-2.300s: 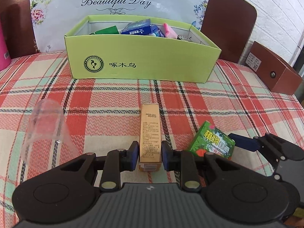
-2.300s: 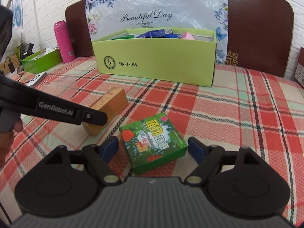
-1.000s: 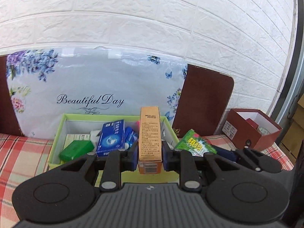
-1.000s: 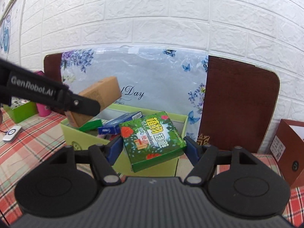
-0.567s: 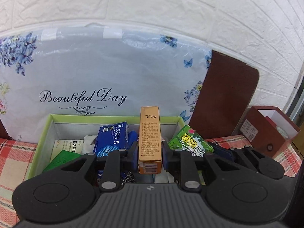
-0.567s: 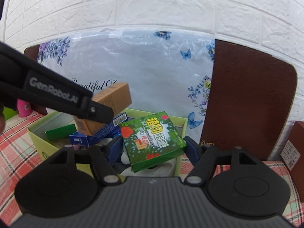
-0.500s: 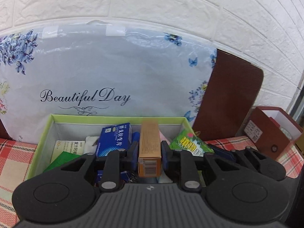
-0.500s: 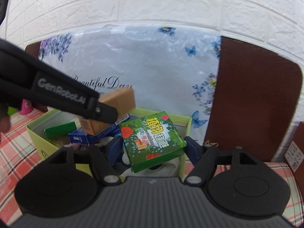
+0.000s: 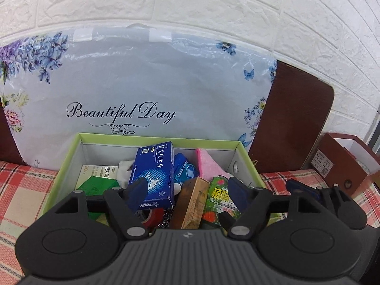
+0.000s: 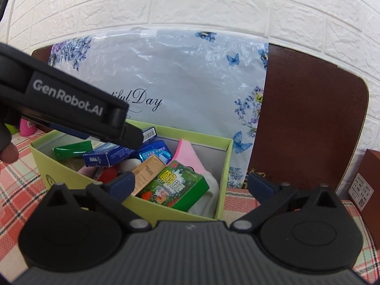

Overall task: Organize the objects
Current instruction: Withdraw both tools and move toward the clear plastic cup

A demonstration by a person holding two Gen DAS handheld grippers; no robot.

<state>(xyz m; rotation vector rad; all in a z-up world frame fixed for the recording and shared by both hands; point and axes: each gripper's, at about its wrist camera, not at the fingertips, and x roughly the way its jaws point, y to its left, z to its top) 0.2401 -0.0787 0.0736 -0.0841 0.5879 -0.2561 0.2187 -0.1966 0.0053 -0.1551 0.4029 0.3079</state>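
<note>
My left gripper (image 9: 188,191) hangs over the lime-green storage box (image 9: 156,141) with its jaws opening. The tan carton (image 9: 192,204) lies loose below them, tilted among the contents, with neither pad touching it. My right gripper (image 10: 192,184) hovers over the storage box's right end (image 10: 226,166), its jaws also opening wide. The green floral box (image 10: 175,187) rests inside, free of both pads, beside the tan carton (image 10: 147,173). In the left wrist view the floral box (image 9: 220,199) sits right of the tan carton. The left gripper's body (image 10: 71,109) crosses the right wrist view.
The storage box also holds a blue medicine box (image 9: 154,173), a pink item (image 9: 209,166) and several other packs. Behind it lean a floral bag (image 9: 142,90) and a brown board (image 9: 296,123). A brown carton (image 9: 342,163) stands right on the plaid cloth (image 9: 23,185).
Both grippers lifted their boxes off the cloth and carried them over the storage box. The jaws then spread, and the tan carton and the green floral box dropped inside.
</note>
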